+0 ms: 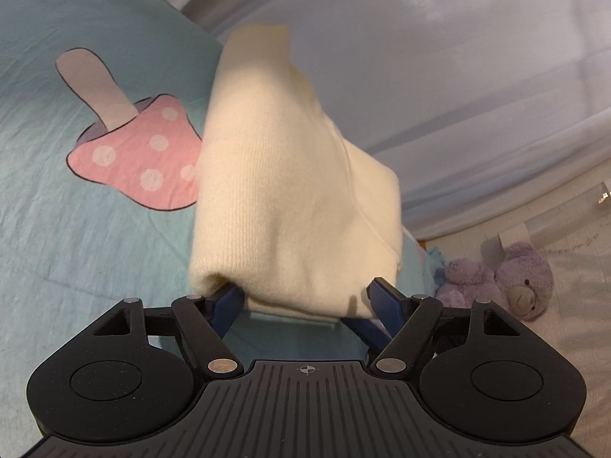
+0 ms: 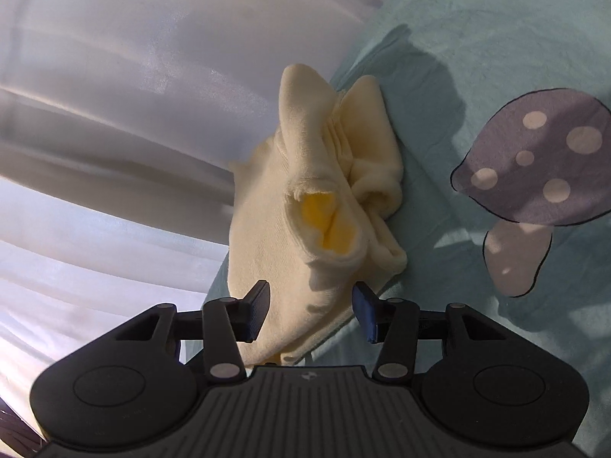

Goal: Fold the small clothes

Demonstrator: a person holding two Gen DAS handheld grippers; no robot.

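A cream knit garment (image 1: 282, 191) lies folded in a thick bundle on the light blue bedsheet (image 1: 76, 236). My left gripper (image 1: 305, 294) is open, its blue fingers (image 1: 385, 297) on either side of the bundle's near edge. In the right wrist view the same garment (image 2: 317, 206) shows its bunched layers and an open cuff with a yellow inside. My right gripper (image 2: 311, 309) is open, its fingers (image 2: 366, 313) on either side of the garment's near end. Whether the pads touch the cloth I cannot tell.
The bedsheet has a pink mushroom print (image 1: 137, 160) left of the garment and a purple mushroom print (image 2: 534, 168) on its other side. A white curtain (image 1: 458, 95) hangs beyond the bed. A purple teddy bear (image 1: 508, 282) lies on the floor at right.
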